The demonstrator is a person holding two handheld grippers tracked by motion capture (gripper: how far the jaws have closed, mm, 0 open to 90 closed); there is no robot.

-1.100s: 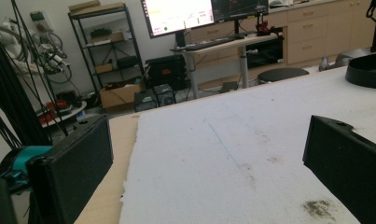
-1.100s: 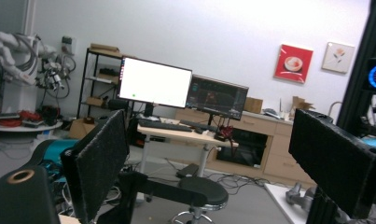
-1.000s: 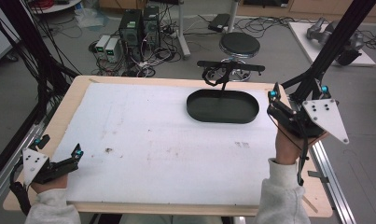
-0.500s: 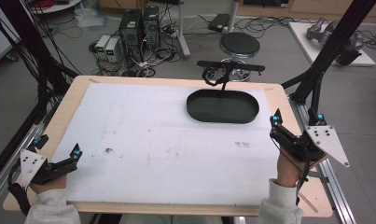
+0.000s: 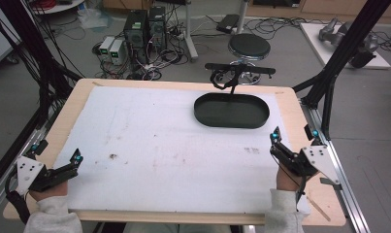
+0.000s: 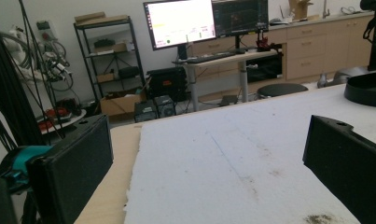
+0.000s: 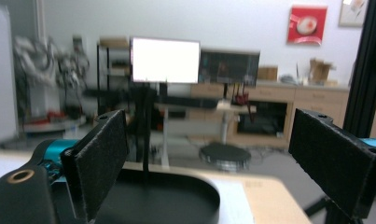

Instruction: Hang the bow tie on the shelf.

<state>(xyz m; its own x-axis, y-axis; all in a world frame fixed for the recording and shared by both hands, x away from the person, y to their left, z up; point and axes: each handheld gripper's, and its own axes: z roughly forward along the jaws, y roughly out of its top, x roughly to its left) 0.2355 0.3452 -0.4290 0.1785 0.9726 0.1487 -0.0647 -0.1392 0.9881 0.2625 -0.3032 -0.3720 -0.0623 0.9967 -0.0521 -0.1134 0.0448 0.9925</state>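
Right gripper: jaws spread wide with nothing between them; in the right gripper view the black tray lies just ahead of the jaws and low between them
Left gripper: jaws parted and bare; it rests at the near left corner of the white mat; the tray sits far ahead, to the right of its right jaw
Tray: oval, dark, with a raised rim; it lies on the far right part of the mat, ahead of the right jaws and apart from them; as far as I can see it holds nothing
Stand: a thin black post rises at the tray's far edge, straight ahead of the right jaws, bearing a crossbar
Risk: reaching low, a jaw may catch the rim and push the tray off the mat; a high reach may strike the post, since it stands in line with the jaws
Risk, left side: little, being well apart from the tray
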